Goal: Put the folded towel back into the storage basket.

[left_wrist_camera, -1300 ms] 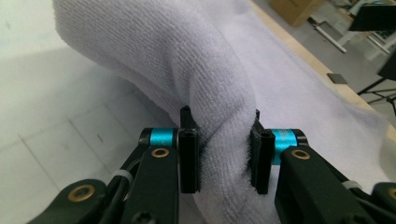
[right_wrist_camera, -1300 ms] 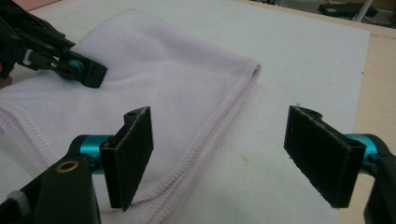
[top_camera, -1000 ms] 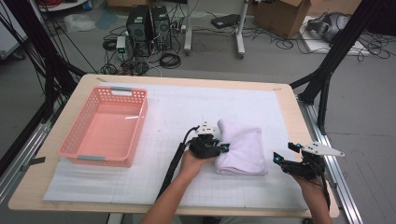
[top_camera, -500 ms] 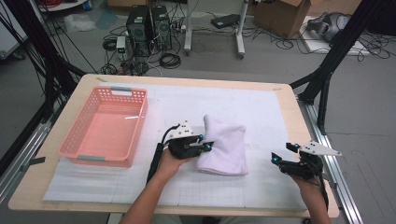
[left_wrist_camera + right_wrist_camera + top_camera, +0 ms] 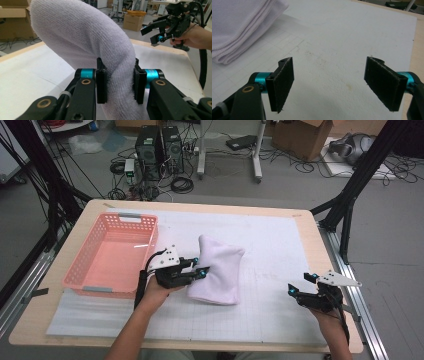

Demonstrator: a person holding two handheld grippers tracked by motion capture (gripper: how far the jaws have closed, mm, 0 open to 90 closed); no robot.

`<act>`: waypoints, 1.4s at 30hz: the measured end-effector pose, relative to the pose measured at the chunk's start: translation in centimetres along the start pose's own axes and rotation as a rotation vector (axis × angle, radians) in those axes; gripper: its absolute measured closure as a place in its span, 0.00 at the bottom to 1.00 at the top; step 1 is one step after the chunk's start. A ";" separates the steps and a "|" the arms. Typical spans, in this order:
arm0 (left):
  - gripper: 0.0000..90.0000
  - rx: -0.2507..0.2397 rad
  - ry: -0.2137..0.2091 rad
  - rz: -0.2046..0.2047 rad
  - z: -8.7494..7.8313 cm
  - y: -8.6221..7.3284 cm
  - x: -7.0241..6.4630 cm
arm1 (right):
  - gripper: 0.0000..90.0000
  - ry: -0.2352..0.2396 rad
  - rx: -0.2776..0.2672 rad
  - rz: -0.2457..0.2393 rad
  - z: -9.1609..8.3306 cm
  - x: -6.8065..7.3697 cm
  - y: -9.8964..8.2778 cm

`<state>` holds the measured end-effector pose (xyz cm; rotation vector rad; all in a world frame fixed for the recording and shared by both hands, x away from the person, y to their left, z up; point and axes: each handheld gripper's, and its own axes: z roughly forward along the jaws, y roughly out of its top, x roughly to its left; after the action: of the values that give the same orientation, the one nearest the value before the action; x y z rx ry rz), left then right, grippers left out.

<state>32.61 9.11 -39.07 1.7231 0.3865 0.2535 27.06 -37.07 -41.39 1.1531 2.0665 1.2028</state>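
A folded white towel (image 5: 217, 270) lies on the white mat (image 5: 280, 250) near the table's middle, its left edge lifted. My left gripper (image 5: 200, 270) is shut on that edge; in the left gripper view the thick fold of towel (image 5: 87, 42) is pinched between both pads (image 5: 101, 86) and arches up and away. My right gripper (image 5: 300, 287) hovers near the table's right front corner, open, with nothing between its fingers. In the right gripper view its pads (image 5: 283, 82) stand wide apart over bare mat, and the towel's stacked hem (image 5: 239, 27) lies at upper left.
A pink plastic basket (image 5: 90, 277) stands empty on the left part of the table, just left of my left hand. The wooden table edge (image 5: 320, 245) runs close to my right gripper. Black frame legs and cables stand beyond the table.
My left gripper has dragged the towel leftward toward the basket and lifted its gripped edge, so the towel now stands bunched up. The right gripper has stayed put.
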 end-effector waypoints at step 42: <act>0.81 -0.153 0.061 -0.002 -16.6 5.1 7.9 | 0.25 0.017 -0.010 -0.041 0.5 1.3 1.1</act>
<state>34.14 26.50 -31.35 1.5673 0.4031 0.3266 27.27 -35.47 -40.71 1.0936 2.0840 1.2066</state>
